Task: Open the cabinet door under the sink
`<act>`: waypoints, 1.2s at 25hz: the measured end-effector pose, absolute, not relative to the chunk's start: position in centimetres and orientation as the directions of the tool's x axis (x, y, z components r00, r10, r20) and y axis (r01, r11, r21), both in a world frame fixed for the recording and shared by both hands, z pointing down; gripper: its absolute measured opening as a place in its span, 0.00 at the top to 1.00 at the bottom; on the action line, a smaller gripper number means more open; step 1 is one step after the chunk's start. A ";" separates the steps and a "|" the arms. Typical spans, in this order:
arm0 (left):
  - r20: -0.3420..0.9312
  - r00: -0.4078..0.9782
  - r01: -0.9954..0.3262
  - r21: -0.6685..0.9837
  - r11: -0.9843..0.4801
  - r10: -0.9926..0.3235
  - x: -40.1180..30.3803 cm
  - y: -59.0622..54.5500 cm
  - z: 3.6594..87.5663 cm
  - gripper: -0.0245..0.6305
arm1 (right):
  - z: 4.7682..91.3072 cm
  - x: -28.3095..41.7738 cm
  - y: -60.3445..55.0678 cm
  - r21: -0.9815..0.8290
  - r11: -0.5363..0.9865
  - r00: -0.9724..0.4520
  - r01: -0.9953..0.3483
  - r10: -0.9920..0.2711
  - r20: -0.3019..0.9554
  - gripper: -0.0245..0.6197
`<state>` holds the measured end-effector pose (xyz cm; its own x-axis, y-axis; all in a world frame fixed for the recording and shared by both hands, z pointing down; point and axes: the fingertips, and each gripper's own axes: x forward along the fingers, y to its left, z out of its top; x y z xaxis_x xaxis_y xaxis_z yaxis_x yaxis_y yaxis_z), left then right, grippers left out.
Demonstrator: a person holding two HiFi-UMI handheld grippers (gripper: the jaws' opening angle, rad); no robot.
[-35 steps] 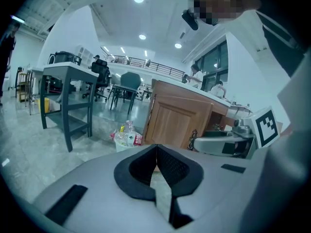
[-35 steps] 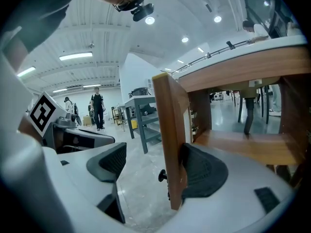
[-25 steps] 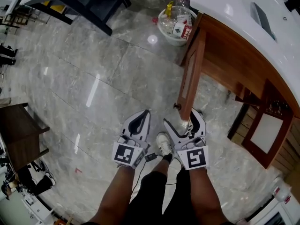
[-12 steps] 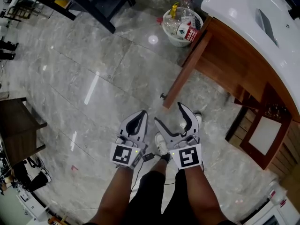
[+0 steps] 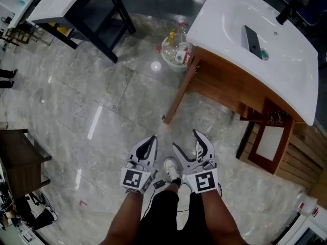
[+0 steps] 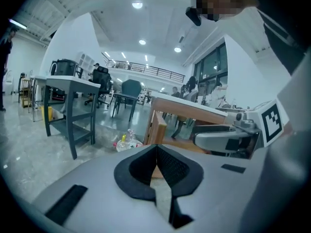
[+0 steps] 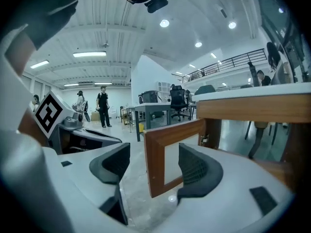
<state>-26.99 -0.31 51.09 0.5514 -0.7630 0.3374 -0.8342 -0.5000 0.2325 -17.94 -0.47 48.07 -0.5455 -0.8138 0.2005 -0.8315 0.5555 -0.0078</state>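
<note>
- the cabinet door (image 5: 180, 90) stands swung wide open from the wooden vanity under the white sink (image 5: 230, 19), with its knob end nearest the person.
- the right gripper (image 5: 187, 143) is nearer. its fingers are apart and closing on nothing (the door lies ahead, untouched).
- the left gripper (image 5: 151, 142) has its fingers together, empty.
</note>
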 end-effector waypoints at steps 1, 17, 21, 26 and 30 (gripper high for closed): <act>0.318 0.566 -0.824 0.239 -0.514 -0.761 -26.4 -0.1 49.9 0.93 | 46.7 -17.1 -0.3 -0.021 0.526 -0.520 -0.850 -0.834 0.185 0.47; 0.233 0.708 -0.705 0.190 -0.683 -0.666 -15.2 1.1 35.4 0.93 | 31.1 -2.5 4.7 -0.012 0.201 -0.201 -0.980 -0.973 0.114 0.93; 0.187 0.746 -0.664 0.155 -0.731 -0.639 -10.7 2.4 30.8 0.93 | 26.7 2.4 7.2 0.040 0.151 -0.147 -0.988 -0.985 0.085 0.93; 0.165 0.779 -0.625 0.123 -0.771 -0.605 -5.5 5.5 26.6 0.93 | 21.8 7.9 10.6 0.071 0.105 -0.100 -0.992 -0.993 0.063 0.93; 0.155 0.805 -0.590 0.111 -0.800 -0.572 -1.9 8.5 24.0 0.93 | 18.9 10.9 13.6 0.112 0.083 -0.080 -0.990 -0.996 0.030 0.93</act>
